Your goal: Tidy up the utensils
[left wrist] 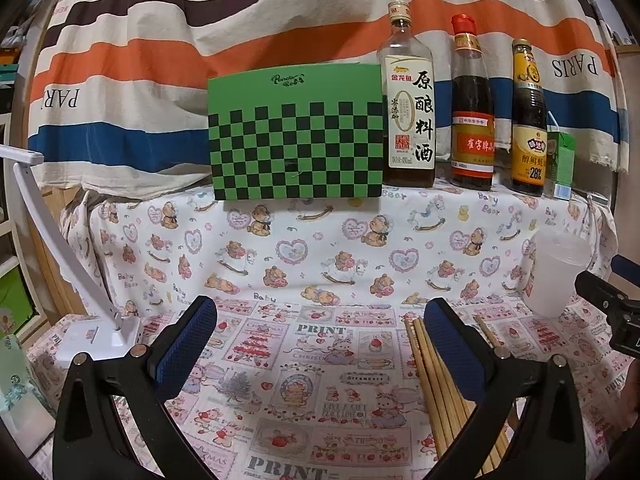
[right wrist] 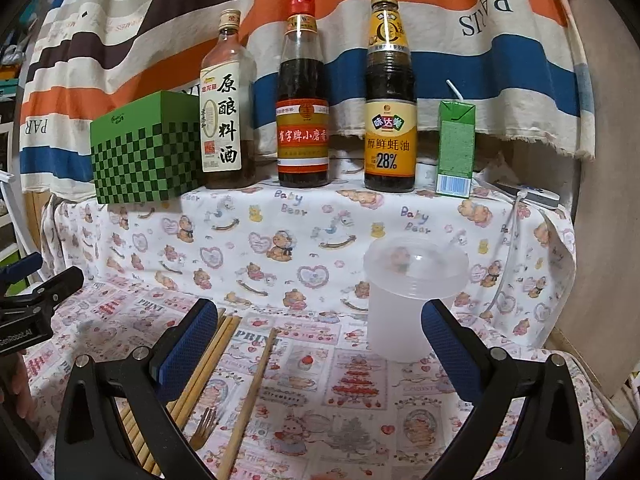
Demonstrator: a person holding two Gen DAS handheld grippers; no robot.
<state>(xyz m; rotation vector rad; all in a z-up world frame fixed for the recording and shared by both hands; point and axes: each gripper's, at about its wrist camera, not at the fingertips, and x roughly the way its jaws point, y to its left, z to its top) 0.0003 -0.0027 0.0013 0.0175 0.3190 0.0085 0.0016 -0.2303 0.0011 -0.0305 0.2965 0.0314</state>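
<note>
Left wrist view: the left claw (left wrist: 320,344) hangs wide and empty above the printed cloth of the table (left wrist: 304,364); a bundle of chopsticks (left wrist: 436,388) lies flat just inside its right-hand finger (left wrist: 456,354), partly hidden by that finger, with the cup (left wrist: 554,272) standing upright farther right and the right claw's black body at the frame edge. On the raised shelf behind stand a green checkered box (left wrist: 296,136) and three sauce bottles (left wrist: 472,108). Right wrist view: the right claw (right wrist: 320,344) is likewise wide and holds nothing; between its fingers lies a single chopstick (right wrist: 250,396), apart from the bundle (right wrist: 200,376) that runs under the left-hand finger (right wrist: 186,350), and a fork (right wrist: 204,424) rests beside that bundle. The translucent cup (right wrist: 412,292) stands just beyond the right-hand finger, empty as far as can be seen. Judged step: picking up a utensil to stand in the cup. To do it well, the right claw should probably drop straight over the lone chopstick, close across its width near the middle so it does not pivot, lift clear of the cloth, and tilt it upright before lowering it in without knocking the light cup over.
</note>
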